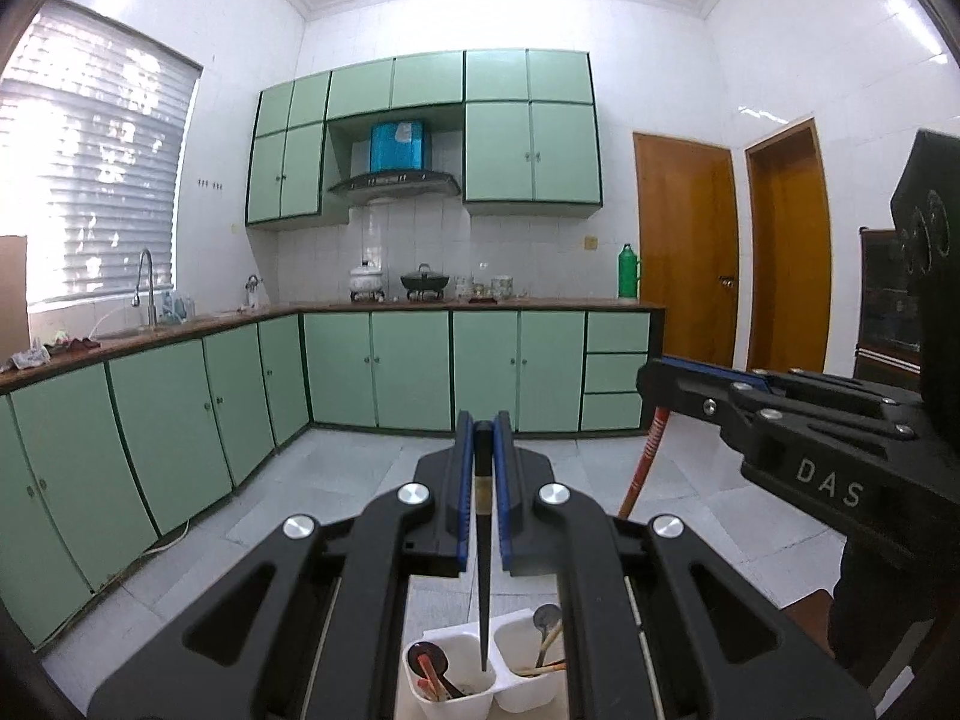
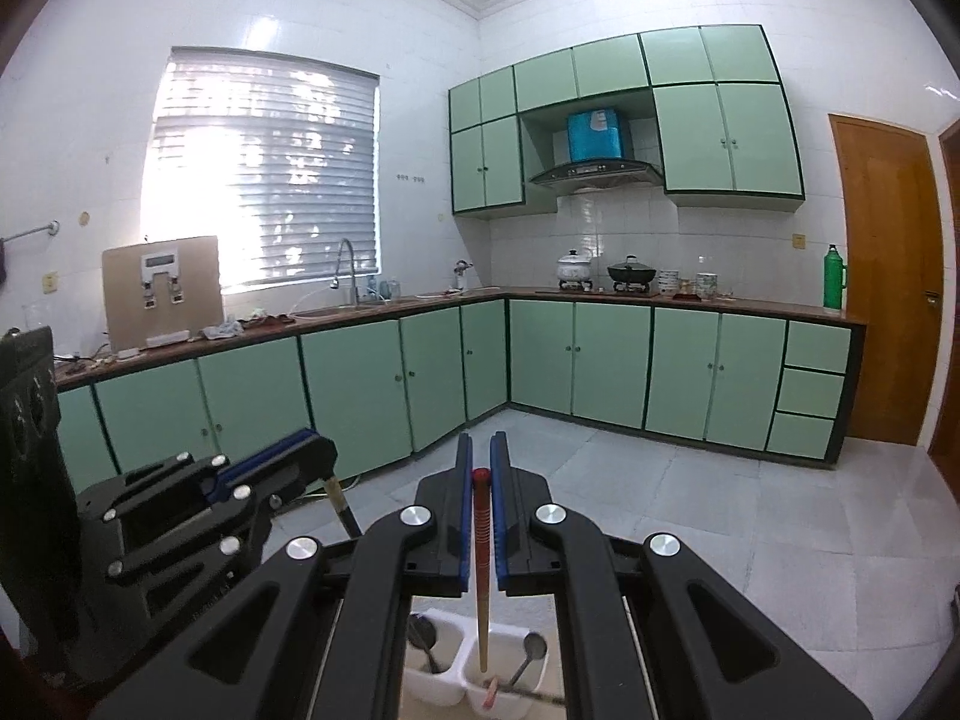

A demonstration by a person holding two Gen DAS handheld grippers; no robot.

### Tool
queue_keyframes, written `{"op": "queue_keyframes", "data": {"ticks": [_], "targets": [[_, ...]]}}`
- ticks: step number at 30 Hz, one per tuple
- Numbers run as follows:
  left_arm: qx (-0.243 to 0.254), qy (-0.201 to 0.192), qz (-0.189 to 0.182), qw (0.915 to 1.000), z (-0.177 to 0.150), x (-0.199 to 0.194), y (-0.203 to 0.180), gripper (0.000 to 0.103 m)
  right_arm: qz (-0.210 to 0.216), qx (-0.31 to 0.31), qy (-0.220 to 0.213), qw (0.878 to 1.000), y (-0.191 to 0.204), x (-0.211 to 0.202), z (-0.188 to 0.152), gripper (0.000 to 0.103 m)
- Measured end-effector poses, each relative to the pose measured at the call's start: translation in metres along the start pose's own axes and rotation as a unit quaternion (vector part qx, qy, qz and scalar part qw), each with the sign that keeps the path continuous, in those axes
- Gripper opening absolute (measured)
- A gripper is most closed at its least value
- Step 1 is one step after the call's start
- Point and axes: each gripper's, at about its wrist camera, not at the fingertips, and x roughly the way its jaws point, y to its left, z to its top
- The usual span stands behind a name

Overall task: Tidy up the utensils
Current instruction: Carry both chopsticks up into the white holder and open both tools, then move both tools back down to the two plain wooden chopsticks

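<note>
We hold a black chopstick [image 1: 483, 552] clenched in our left claw [image 1: 483, 438] and a red-topped chopstick [image 2: 482, 564] in our right claw [image 2: 481, 456], both hanging over the white two-compartment utensil holder [image 1: 468, 684].

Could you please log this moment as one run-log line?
left gripper: shut on black chopstick | right gripper: shut on red-topped chopstick | both above white holder

Mint-green cabinets [image 2: 612, 354] line two white-tiled walls [image 2: 252, 6] (dark-edged doors), sunlight floods a blinded window [image 2: 264, 180], pale floor tiles [image 2: 720, 510] gleam.
</note>
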Motion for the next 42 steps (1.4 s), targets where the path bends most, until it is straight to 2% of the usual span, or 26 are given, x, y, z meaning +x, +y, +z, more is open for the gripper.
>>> {"op": "queue_keyframes", "data": {"ticks": [7,13,15,17,19,21,23,25,28,35,42], "targets": [[-0.009,0.048,0.002,0.9988,-0.032,0.041,0.009,0.006,-0.014,-0.004,0.037,0.999,-0.005,0.039,-0.033,0.005],[-0.006,0.074,0.005,0.9973,-0.049,0.052,0.016,0.007,-0.010,0.007,0.084,0.996,-0.013,0.060,-0.057,0.006],[-0.011,0.077,0.005,0.9970,-0.051,0.050,0.020,0.009,-0.014,0.010,0.085,0.996,-0.018,0.059,-0.058,0.008],[-0.010,0.073,0.009,0.9972,-0.051,0.043,0.024,0.022,-0.023,0.008,0.080,0.997,-0.021,0.053,-0.058,0.017],[-0.009,0.065,0.011,0.9978,-0.049,0.033,0.026,0.031,-0.037,0.007,0.078,0.996,-0.023,0.046,-0.058,0.035],[-0.008,0.057,0.011,0.9983,-0.046,0.023,0.027,0.034,-0.053,0.001,0.073,0.996,-0.026,0.035,-0.058,0.040],[-0.008,0.050,0.012,0.9987,-0.042,0.009,0.028,0.042,-0.067,-0.003,0.070,0.995,-0.028,0.022,-0.059,0.046],[-0.011,0.042,0.013,0.9990,-0.042,-0.007,0.029,0.047,-0.074,-0.004,0.064,0.995,-0.029,0.005,-0.061,0.058],[-0.012,0.040,0.017,0.9990,-0.049,-0.030,0.029,0.054,-0.079,-0.008,0.057,0.995,-0.025,-0.014,-0.067,0.070],[-0.034,0.069,0.017,0.9969,-0.095,-0.080,0.027,0.066,-0.070,0.004,0.054,0.996,-0.010,-0.067,-0.102,0.082],[-0.058,0.144,0.031,0.9874,-0.165,-0.109,0.037,0.076,-0.075,0.025,0.079,0.994,0.006,-0.098,-0.161,0.095]]}}
